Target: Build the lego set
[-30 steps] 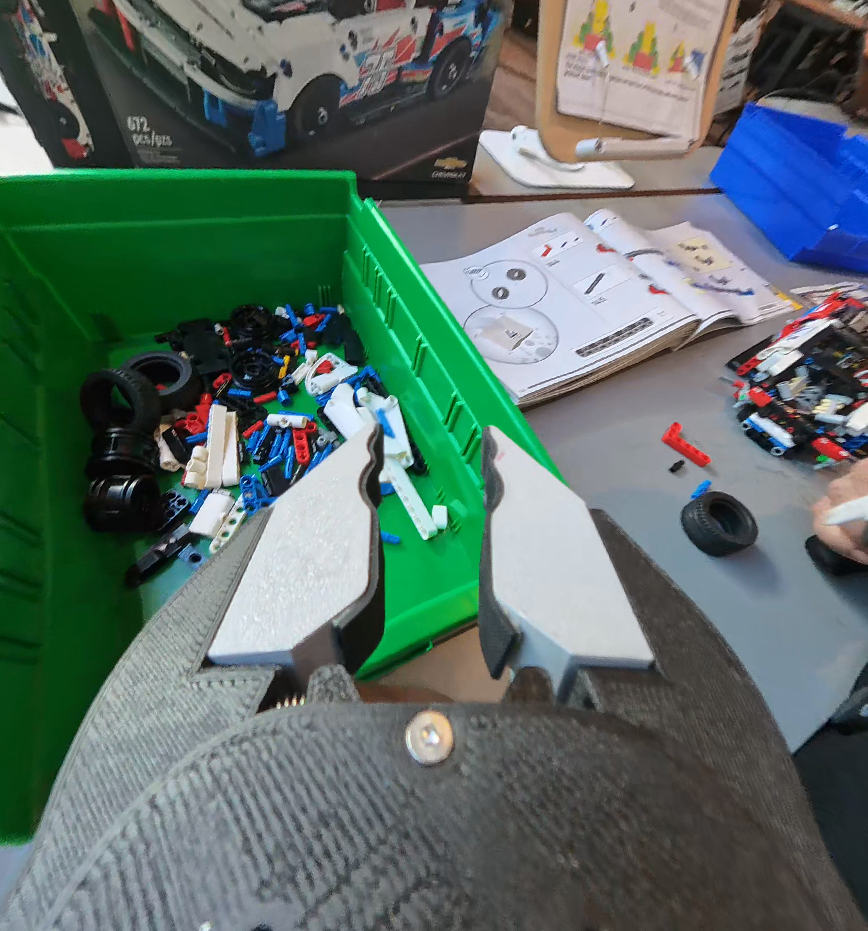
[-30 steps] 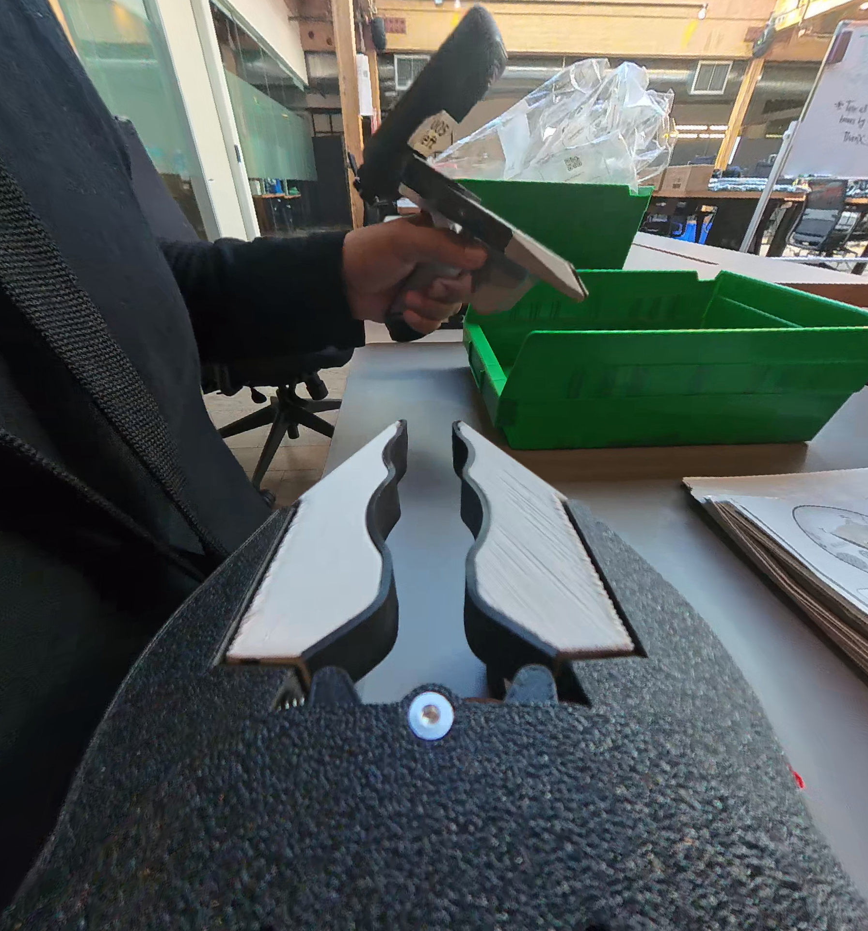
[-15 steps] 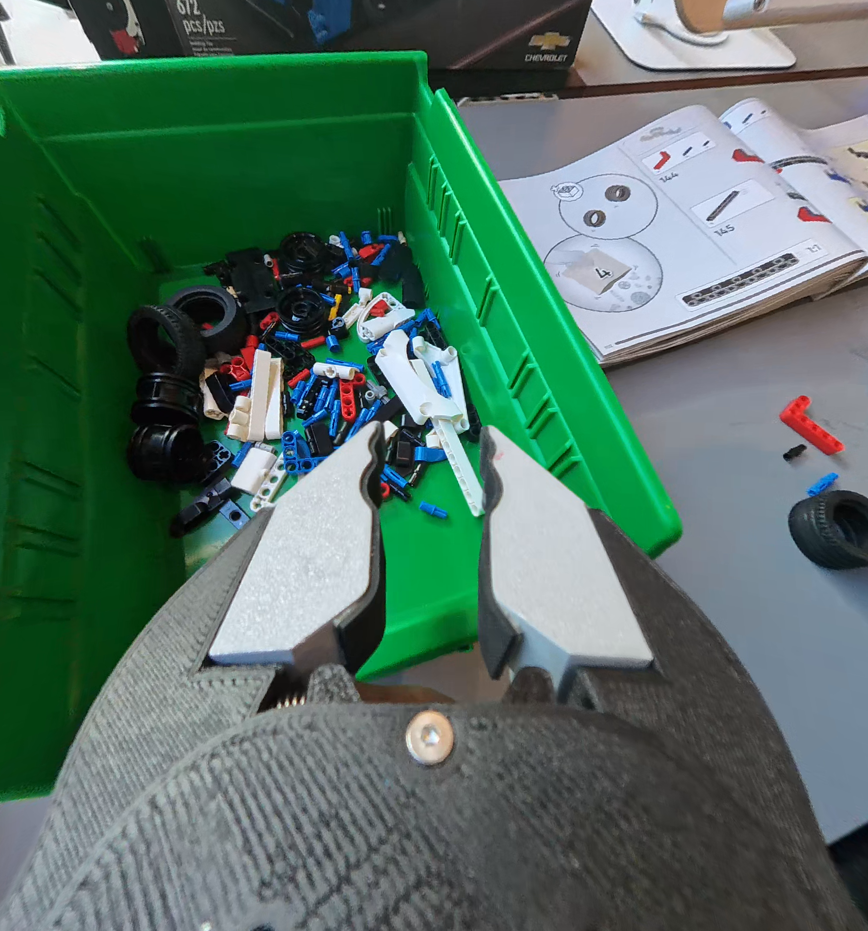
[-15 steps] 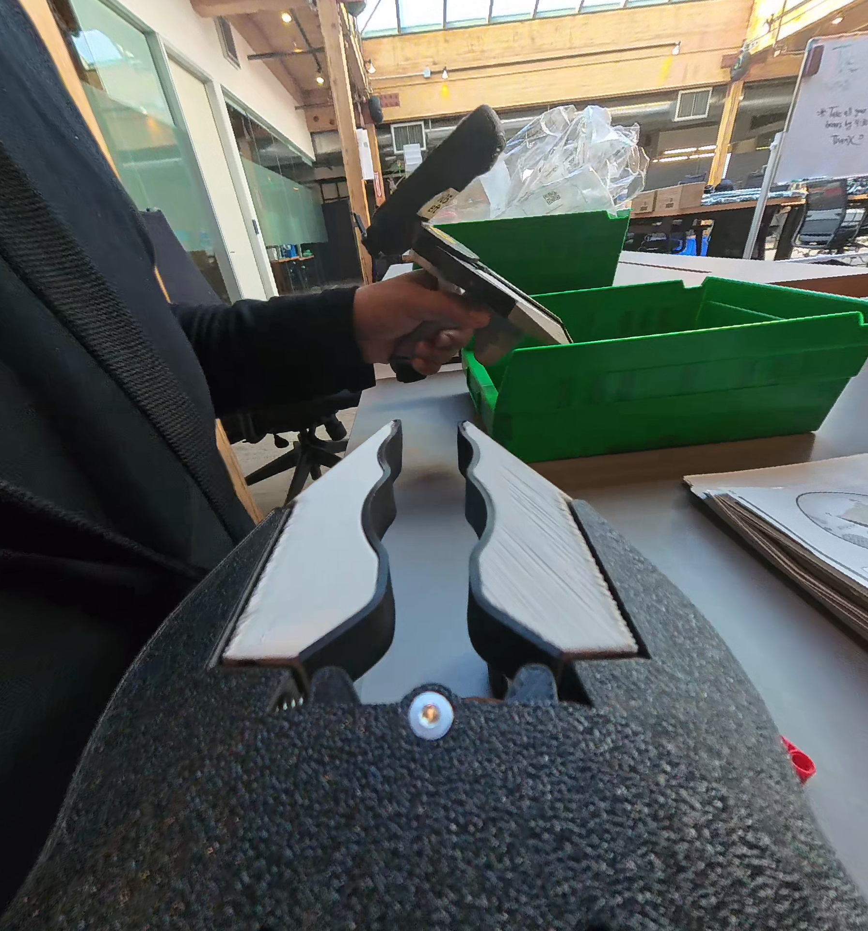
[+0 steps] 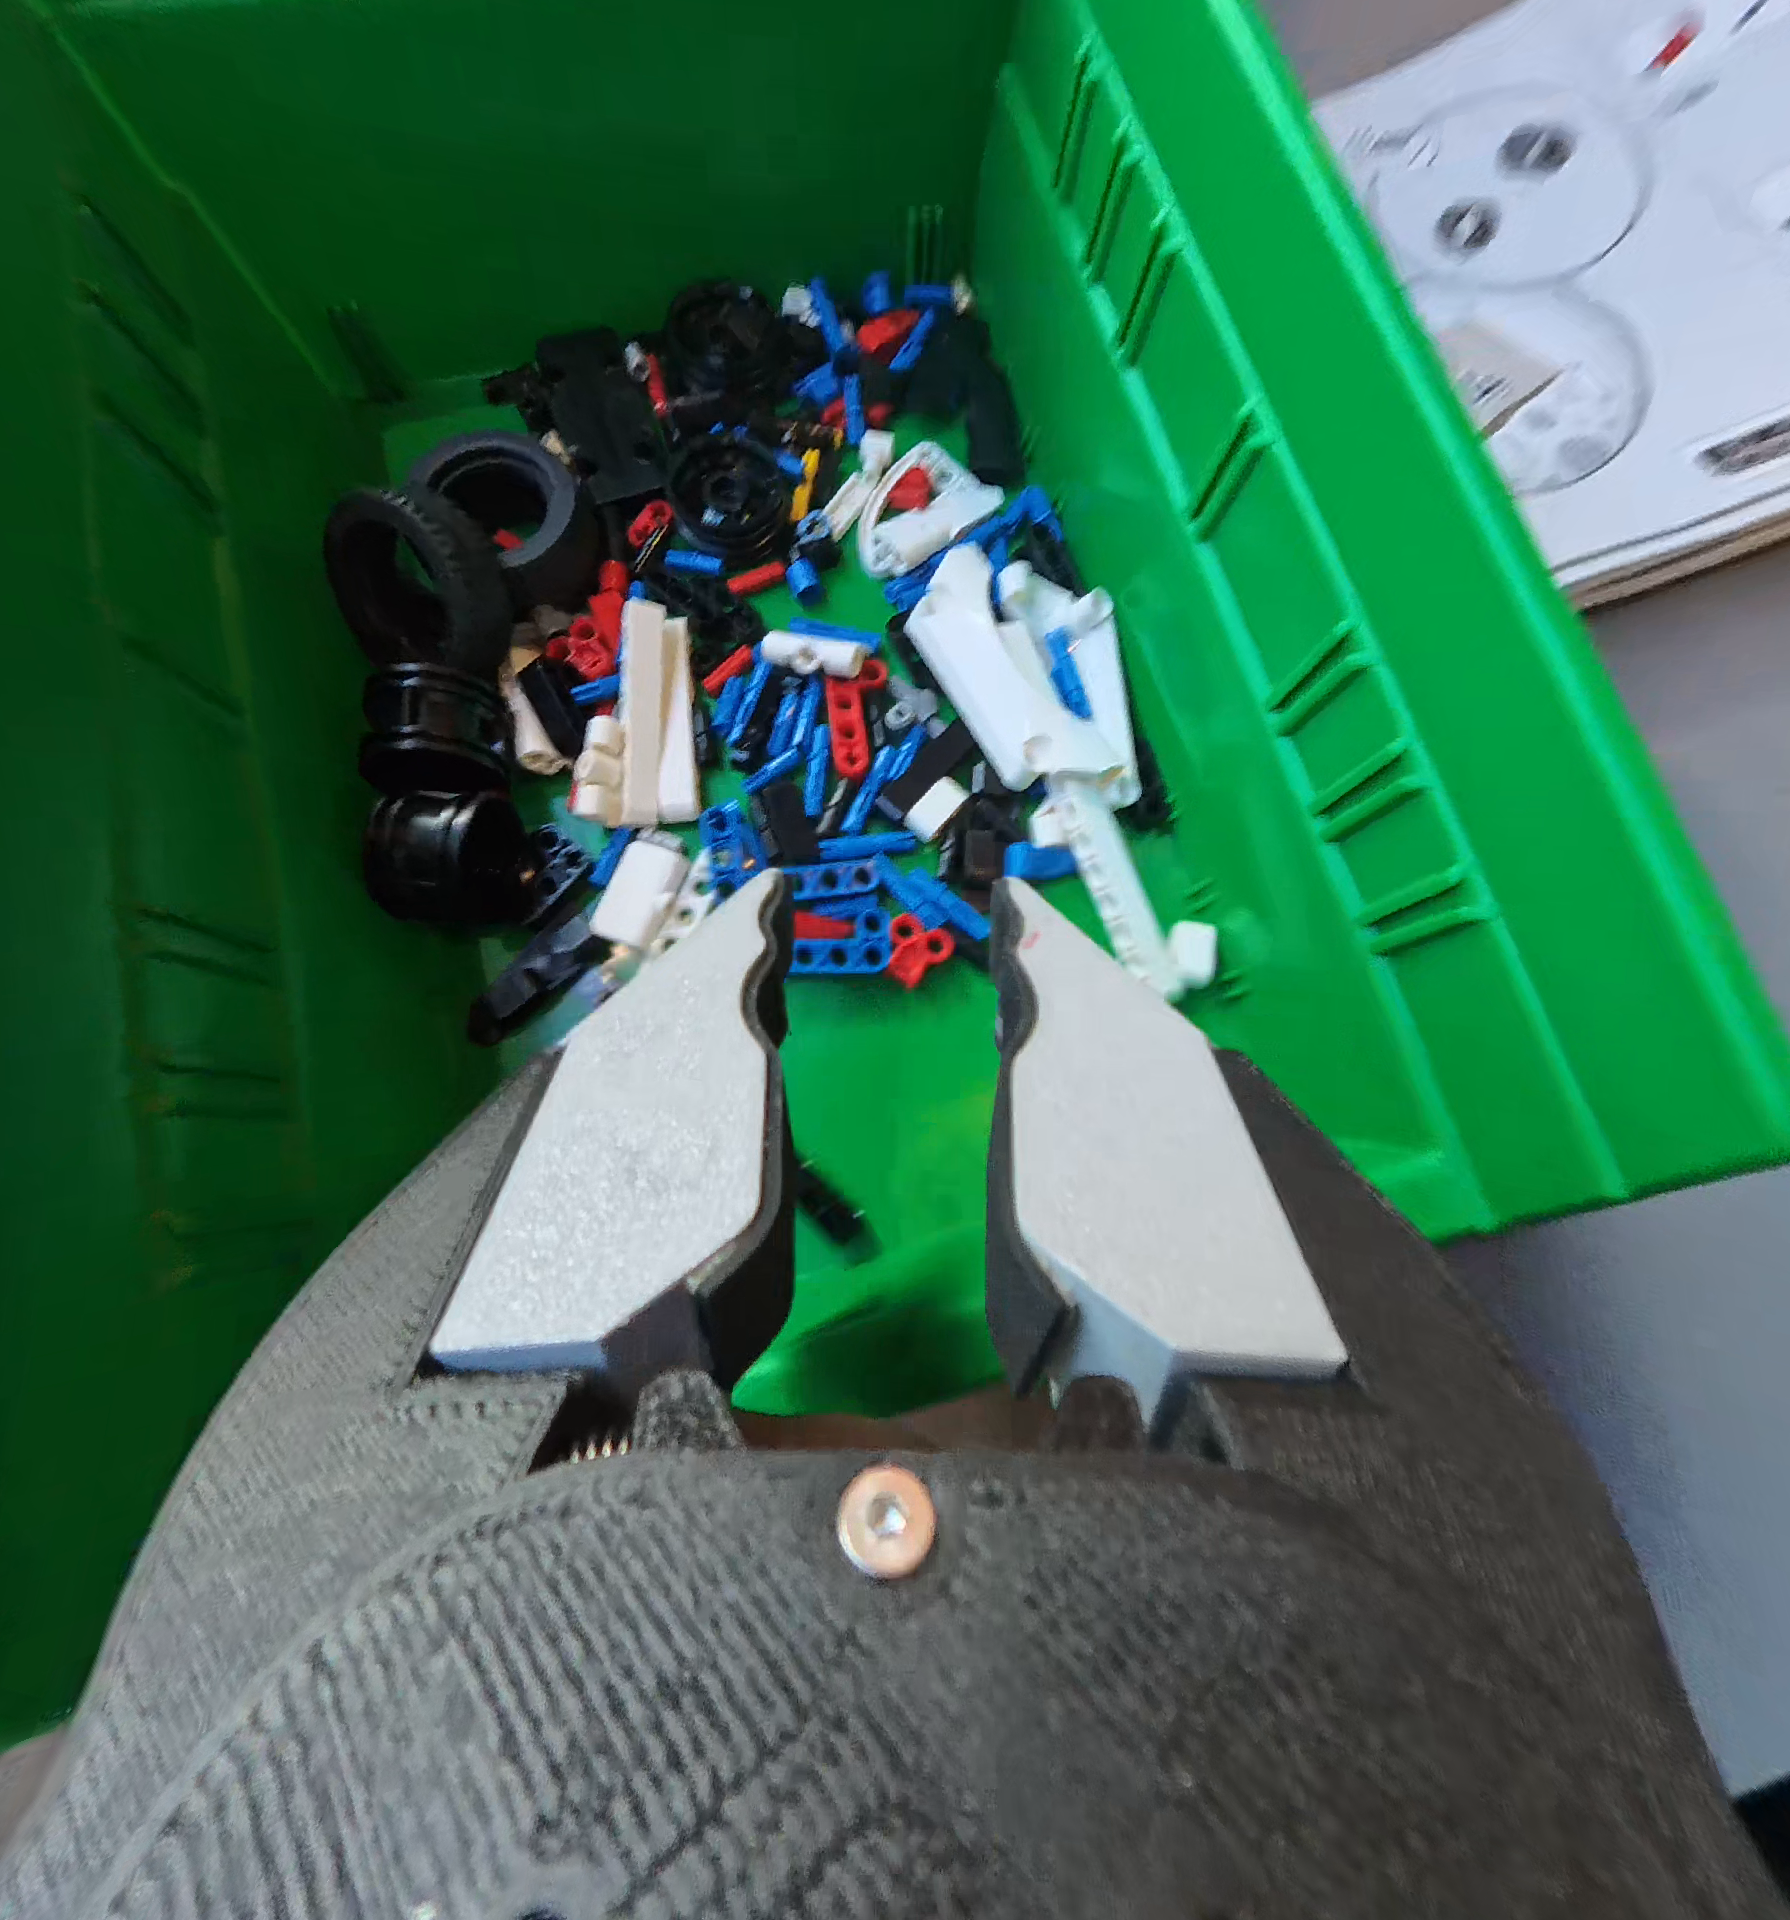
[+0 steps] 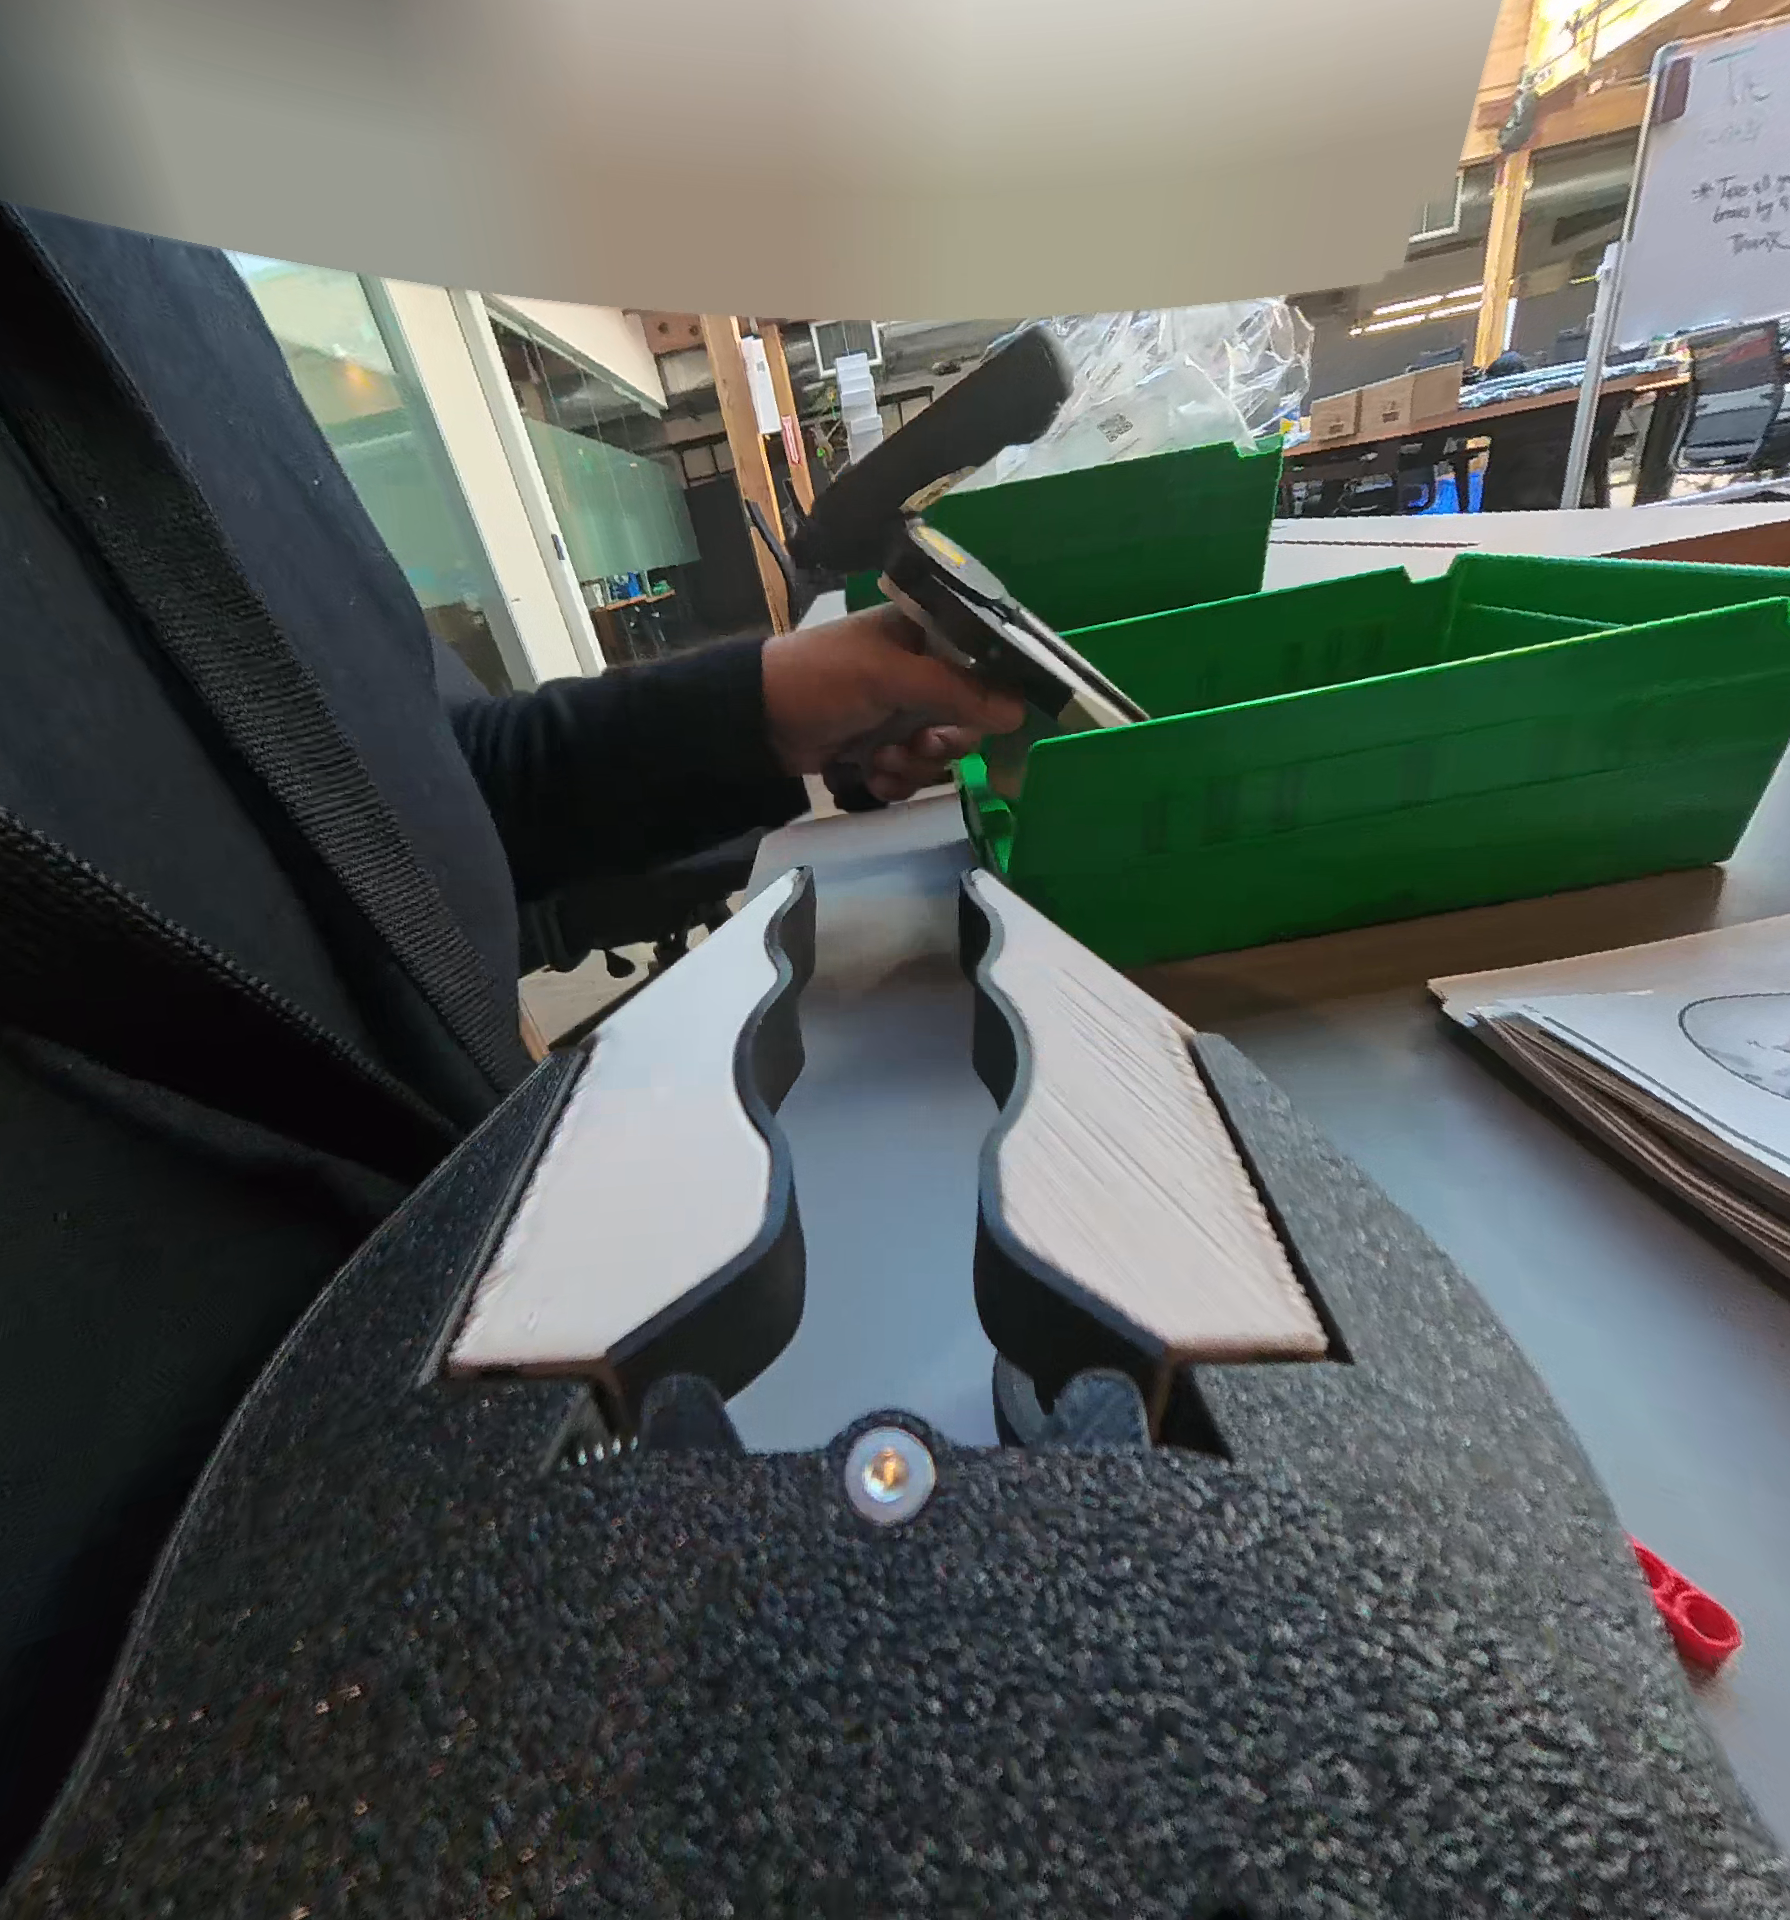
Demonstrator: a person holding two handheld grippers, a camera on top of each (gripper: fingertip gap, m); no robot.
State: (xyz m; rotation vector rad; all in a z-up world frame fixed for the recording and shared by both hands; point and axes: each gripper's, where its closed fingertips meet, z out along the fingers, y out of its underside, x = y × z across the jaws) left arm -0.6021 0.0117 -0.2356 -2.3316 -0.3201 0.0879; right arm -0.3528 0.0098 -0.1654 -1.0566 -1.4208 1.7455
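Most of the lego pieces (image 5: 818,665) are seen loose in the green bin (image 5: 1286,623), so much building is judged left, and the left gripper (image 5: 886,914) and right gripper (image 6: 886,888) are held with jaws apart and empty.

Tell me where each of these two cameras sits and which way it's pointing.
Left wrist view: on the left gripper, looking down into the green bin of loose pieces; only its own fingers show.
Right wrist view: on the right gripper, low over the table, facing sideways; shows the person's sleeve and hand.
Shared: bin, booklet, left gripper.
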